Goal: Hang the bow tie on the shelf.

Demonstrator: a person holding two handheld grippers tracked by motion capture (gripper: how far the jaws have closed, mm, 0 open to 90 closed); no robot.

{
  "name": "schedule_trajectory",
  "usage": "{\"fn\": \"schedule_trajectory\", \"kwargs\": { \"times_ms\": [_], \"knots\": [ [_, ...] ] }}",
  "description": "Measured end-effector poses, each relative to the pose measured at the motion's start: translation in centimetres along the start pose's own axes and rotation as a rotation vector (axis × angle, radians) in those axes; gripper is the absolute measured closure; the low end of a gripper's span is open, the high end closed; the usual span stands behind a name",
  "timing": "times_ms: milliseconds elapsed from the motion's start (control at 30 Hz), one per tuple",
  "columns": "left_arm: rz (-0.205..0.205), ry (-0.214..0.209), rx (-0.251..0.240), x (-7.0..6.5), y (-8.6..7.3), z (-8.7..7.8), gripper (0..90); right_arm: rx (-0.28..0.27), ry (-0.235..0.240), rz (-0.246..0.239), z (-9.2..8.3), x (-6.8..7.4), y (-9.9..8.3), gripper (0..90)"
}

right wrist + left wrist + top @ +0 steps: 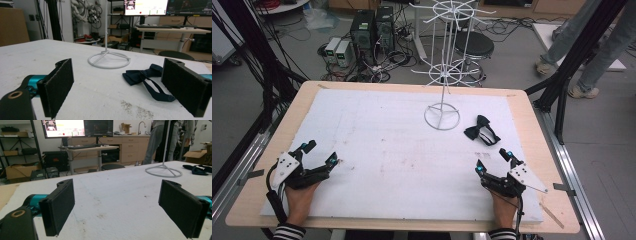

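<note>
A dark navy bow tie [482, 131] with its strap lies on the white foam board [402, 150] at the right, beside the ring base of a white wire display rack [442, 75]. In the right gripper view the bow tie [143, 75] lies just ahead of the jaws, with the rack base [109, 60] behind it. My right gripper [494, 161] rests open near the board's front right, short of the bow tie, nothing between its jaws. My left gripper [319, 153] rests open at the front left, far from both; its view shows the rack base [163, 171] and bow tie [197, 168] at far right.
The wooden table [532, 107] edges the foam board on all sides. Beyond the far edge stand computer towers [372, 30], tangled cables and a black stool [473, 46]. A person's legs [587, 45] stand at the far right, by black frame posts.
</note>
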State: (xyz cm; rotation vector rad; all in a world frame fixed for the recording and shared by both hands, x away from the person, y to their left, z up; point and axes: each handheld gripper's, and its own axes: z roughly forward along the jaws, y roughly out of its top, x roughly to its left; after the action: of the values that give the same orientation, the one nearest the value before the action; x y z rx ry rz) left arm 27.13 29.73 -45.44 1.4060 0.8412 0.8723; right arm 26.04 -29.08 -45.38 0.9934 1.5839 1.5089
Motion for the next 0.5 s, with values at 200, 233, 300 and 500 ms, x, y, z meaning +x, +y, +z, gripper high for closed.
{"fn": "schedule_trajectory", "kwargs": {
  "times_ms": [200,233,300,500],
  "knots": [
    [-0.004,0.000,0.001,0.06,0.00,0.01,14.0,0.002,0.000,-0.005,0.07,-0.04,0.02,10.2],
    [-0.002,-0.001,0.002,0.05,0.01,0.04,14.0,0.002,0.000,-0.005,0.06,-0.04,0.02,10.2],
    [0.000,-0.002,0.003,0.04,0.01,0.02,14.0,0.002,0.000,-0.001,0.06,-0.04,0.02,10.2],
    [-0.004,0.000,-0.004,0.02,-0.02,0.00,14.0,0.008,-0.002,0.001,0.06,0.06,0.03,10.2]
  ]
}}
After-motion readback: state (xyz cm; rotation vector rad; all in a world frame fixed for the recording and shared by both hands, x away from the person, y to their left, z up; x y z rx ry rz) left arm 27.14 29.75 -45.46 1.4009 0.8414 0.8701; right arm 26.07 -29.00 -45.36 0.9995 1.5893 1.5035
